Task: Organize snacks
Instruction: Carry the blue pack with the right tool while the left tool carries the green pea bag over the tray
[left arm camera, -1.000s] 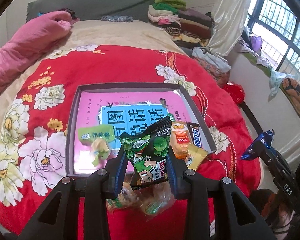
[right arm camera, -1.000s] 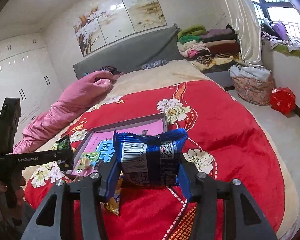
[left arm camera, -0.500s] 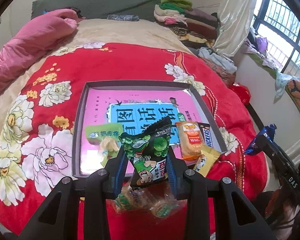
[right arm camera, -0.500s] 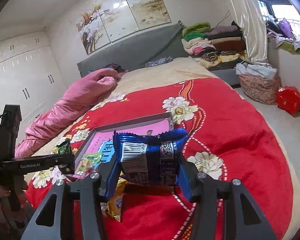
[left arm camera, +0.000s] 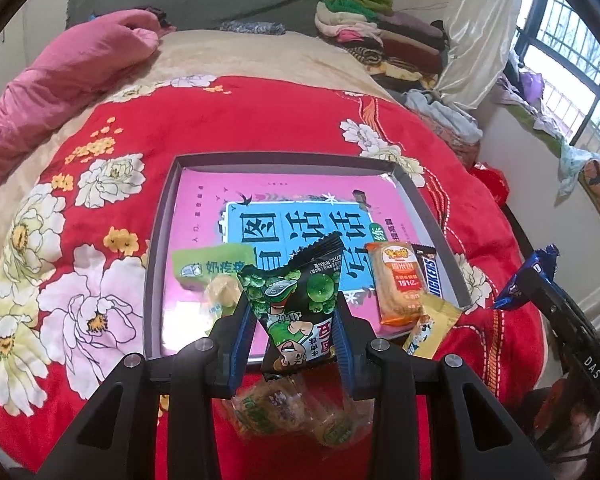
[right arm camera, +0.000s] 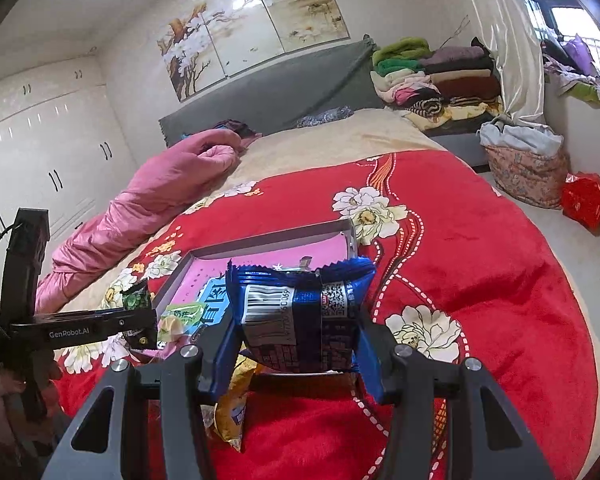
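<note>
My left gripper (left arm camera: 296,320) is shut on a black and green pea snack bag (left arm camera: 300,300), held above the near edge of a grey tray (left arm camera: 158,240) with a pink and blue printed floor. In the tray lie a green packet (left arm camera: 210,270), an orange cracker pack (left arm camera: 398,280) and a Snickers bar (left arm camera: 432,276). A yellow packet (left arm camera: 430,330) leans on the tray's near right rim. Clear-wrapped snacks (left arm camera: 288,412) lie on the blanket under the left gripper. My right gripper (right arm camera: 300,332) is shut on a blue snack bag (right arm camera: 300,312), right of the tray (right arm camera: 260,240).
The tray sits on a red flowered blanket (left arm camera: 260,120) on a bed. A pink quilt (left arm camera: 60,80) lies at the far left. Folded clothes (left arm camera: 372,32) are stacked by the headboard. The bed edge drops off at the right towards the floor and a red bag (right arm camera: 586,200).
Both grippers have moved forward and a little closer to the tray, each still holding its bag. The tray looks larger in both views.
</note>
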